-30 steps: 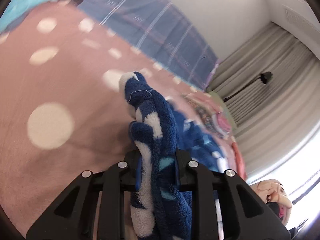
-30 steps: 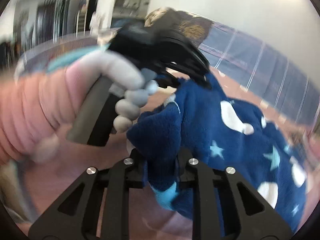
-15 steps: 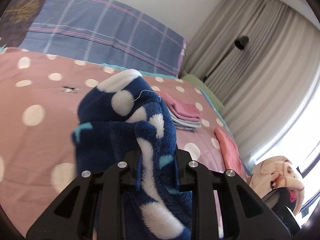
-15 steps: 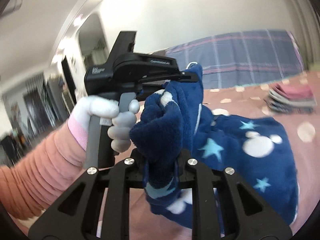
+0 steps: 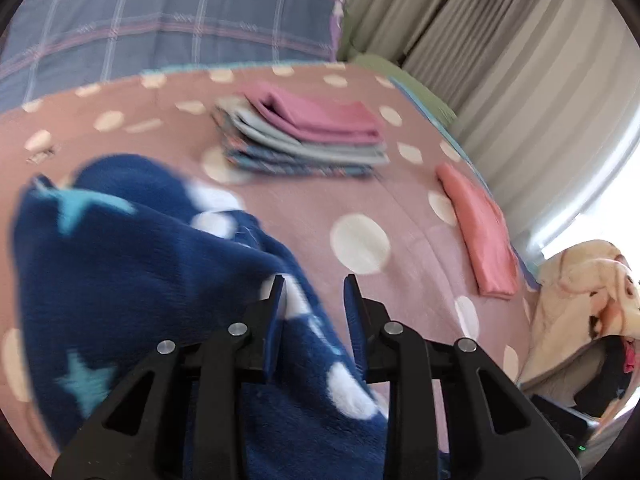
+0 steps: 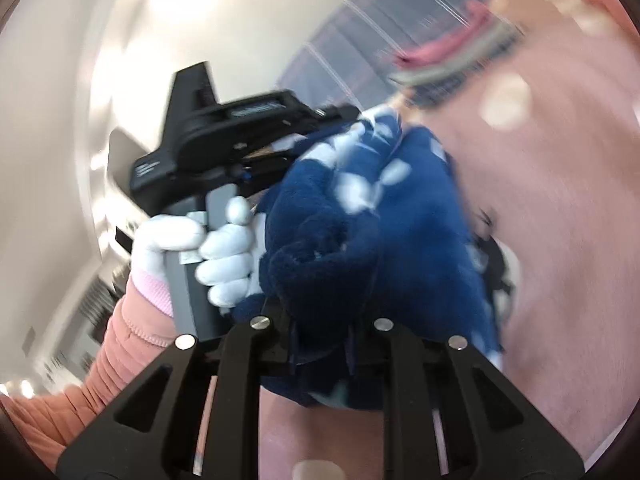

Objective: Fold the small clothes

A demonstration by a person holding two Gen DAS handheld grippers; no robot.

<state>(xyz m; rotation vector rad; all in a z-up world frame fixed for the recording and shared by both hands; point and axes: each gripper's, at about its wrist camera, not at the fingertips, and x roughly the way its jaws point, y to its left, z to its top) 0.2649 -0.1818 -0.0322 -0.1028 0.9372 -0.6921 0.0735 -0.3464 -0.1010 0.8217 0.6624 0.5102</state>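
Two grippers on one navy star-print fleece garment [image 5: 132, 280], bunched over near edge of polka-dot bed [image 5: 360, 208]. Left gripper [image 5: 314, 292]: jaws opening, cloth between but off right pad. Right gripper [image 6: 320, 344]: clamped narrow on fleece fold. Folded stack [image 5: 308, 136] w/ pink top mid-bed; salmon piece [image 5: 484, 236] by right edge.

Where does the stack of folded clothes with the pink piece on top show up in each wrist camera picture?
Left wrist: the stack of folded clothes sits upper centre on the polka-dot bedspread, beyond the blue fleece garment.
Right wrist: the stack is blurred and tilted at upper right.
Shared landmark: the plaid pillow, directly behind the stack in both.
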